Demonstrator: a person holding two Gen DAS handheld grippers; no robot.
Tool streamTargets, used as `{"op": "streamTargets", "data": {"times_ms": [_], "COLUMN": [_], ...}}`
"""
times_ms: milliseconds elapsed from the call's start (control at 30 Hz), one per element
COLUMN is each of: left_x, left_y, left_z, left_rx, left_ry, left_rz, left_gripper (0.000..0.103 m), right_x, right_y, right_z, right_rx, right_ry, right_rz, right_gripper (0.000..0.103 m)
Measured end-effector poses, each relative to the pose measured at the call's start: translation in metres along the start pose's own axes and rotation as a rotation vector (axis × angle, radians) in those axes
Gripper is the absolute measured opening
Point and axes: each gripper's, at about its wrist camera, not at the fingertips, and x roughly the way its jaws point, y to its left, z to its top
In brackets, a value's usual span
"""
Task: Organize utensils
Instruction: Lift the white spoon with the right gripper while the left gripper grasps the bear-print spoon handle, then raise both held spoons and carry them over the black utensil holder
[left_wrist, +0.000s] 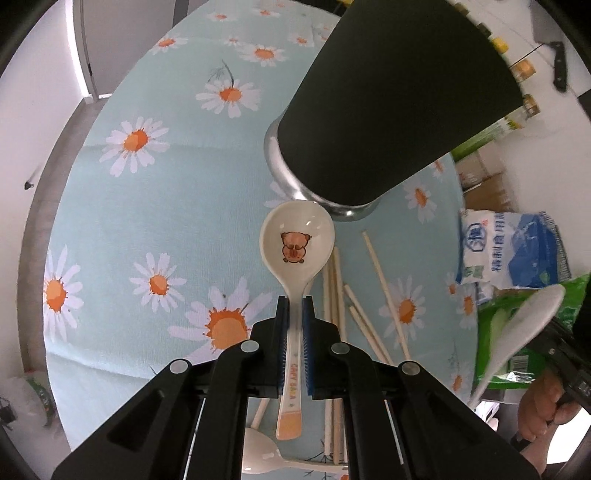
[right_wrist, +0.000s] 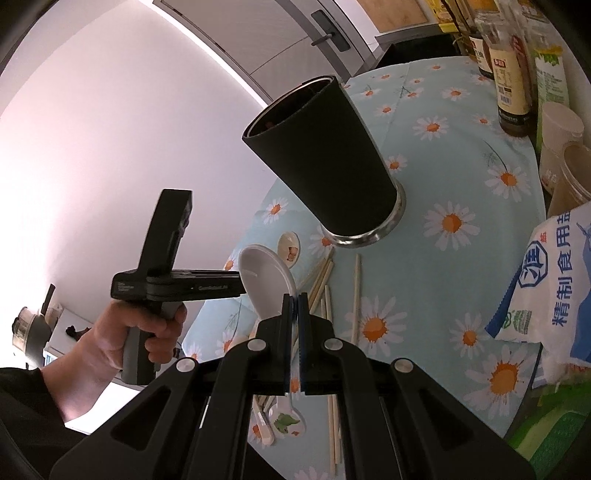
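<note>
My left gripper (left_wrist: 294, 306) is shut on the handle of a cream spoon with a bear picture (left_wrist: 297, 240). Its bowl points at the base of the black utensil holder (left_wrist: 399, 103); whether it rests on the cloth I cannot tell. My right gripper (right_wrist: 294, 300) is shut on the handle of a plain white spoon (right_wrist: 267, 280), held in the air to the left of and below the black holder (right_wrist: 325, 158). The bear spoon (right_wrist: 289, 247) shows just behind it. Several wooden chopsticks (left_wrist: 369, 295) lie scattered on the cloth near the holder.
A daisy-print cloth (left_wrist: 147, 206) covers the round table. A salt bag (right_wrist: 546, 288) and a green packet (left_wrist: 517, 347) lie on the right, with bottles and jars (right_wrist: 509, 74) behind. Two more spoons (right_wrist: 286, 421) lie near the front edge. A hand (right_wrist: 147, 332) holds the left gripper.
</note>
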Motion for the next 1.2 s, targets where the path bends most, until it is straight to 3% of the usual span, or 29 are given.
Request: {"op": "streamTargets", "data": {"times_ms": [333, 433, 600, 967, 1200], "left_x": [-0.053, -0.075, -0.114, -0.181, -0.210], "left_y": [-0.002, -0.003, -0.008, -0.036, -0.055], "left_z": [-0.003, -0.003, 0.004, 0.039, 0.056], "left_rx": [0.031, 0.021, 0.069, 0.252, 0.360], "left_ry": [-0.125, -0.161, -0.248, -0.436, -0.590], "left_rz": [-0.111, -0.198, -0.235, -0.322, -0.374], "left_gripper": [0.006, 0.006, 0.006, 0.006, 0.006], "right_x": [0.004, 0.002, -0.004, -0.025, -0.043], "right_y": [0.017, 0.026, 0.036, 0.067, 0.073], "right_z": [0.016, 0.026, 0.043, 0.089, 0.125], "right_rx": [-0.012, -0.020, -0.013, -0.044, -0.054], "right_ry": [-0.040, -0.065, -0.124, -0.324, -0.454], "right_rz": [-0.024, -0.032, -0.009, 0.018, -0.026], "right_gripper": [0.003, 0.003, 0.004, 0.004, 0.004]}}
